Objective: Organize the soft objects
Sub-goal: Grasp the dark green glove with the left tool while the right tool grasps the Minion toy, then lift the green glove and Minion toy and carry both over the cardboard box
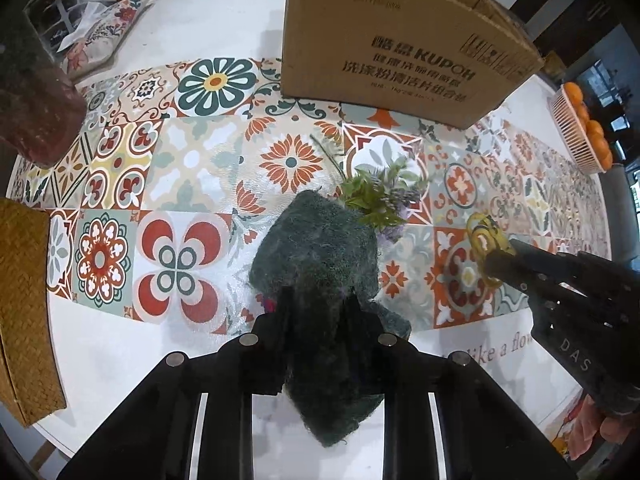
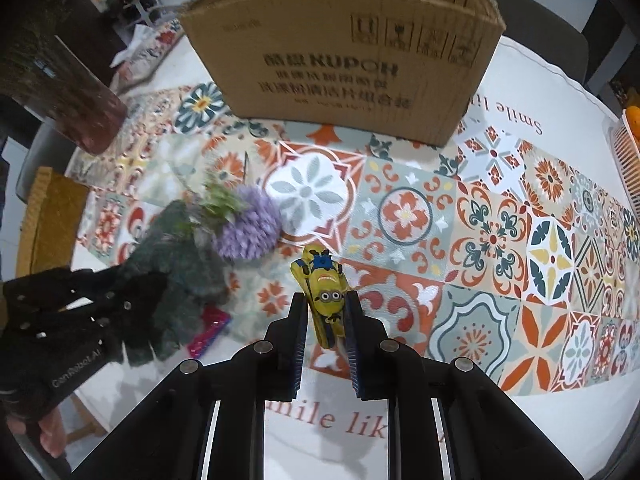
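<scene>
- Cardboard box [image 2: 344, 60] stands open at the surface's [image 2: 560, 420] far edge, with clear room before it.
- Green scrub pad [image 1: 320, 264], light and floppy, hangs clamped in the left hand-held gripper [image 1: 316, 308]; best pinched mid-body.
- Yellow toy [image 2: 326, 296], small and squashy, is pinched in the right hand-held gripper [image 2: 326, 320] above the surface.

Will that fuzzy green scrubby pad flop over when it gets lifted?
Probably a bit: the green scouring pad looks thin and fibrous, and it already bends where the left gripper pinches it. It seems light, and its rough surface likely won't slip.
</scene>
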A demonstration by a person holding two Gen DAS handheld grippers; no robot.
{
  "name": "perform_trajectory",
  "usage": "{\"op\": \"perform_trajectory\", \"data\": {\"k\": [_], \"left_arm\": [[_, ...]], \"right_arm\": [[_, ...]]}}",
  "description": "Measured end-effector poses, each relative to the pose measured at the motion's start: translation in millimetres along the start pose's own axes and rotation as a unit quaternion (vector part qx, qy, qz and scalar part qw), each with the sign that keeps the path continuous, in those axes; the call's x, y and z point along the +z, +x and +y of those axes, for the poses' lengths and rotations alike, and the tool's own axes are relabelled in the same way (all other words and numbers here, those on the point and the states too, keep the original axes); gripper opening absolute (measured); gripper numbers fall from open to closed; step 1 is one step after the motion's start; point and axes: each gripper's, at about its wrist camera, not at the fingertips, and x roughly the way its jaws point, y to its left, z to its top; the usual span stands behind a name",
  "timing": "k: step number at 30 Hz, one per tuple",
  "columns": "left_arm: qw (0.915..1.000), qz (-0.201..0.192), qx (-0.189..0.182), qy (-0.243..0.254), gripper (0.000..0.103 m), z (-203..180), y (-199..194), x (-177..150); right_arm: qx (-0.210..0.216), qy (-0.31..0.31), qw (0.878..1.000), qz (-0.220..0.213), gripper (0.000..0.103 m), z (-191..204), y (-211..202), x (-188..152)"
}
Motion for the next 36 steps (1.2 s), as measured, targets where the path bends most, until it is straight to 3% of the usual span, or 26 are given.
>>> {"op": "perform_trajectory", "data": {"k": [20,36], "left_arm": [[0.9947,-0.098,-0.027,0.02,0.023,-11.4,-76.1,-1.4],[0.982,-0.177,-0.038,0.053,0.023,-29.3,-129.8,22.9]], "right_arm": [[0.028,0.014,0.994,-0.103,0.02,18.7,-72.0,0.4],[0.045,0.034,0.98,-0.188,0.02,9.8,-124.2,16.7]]}}
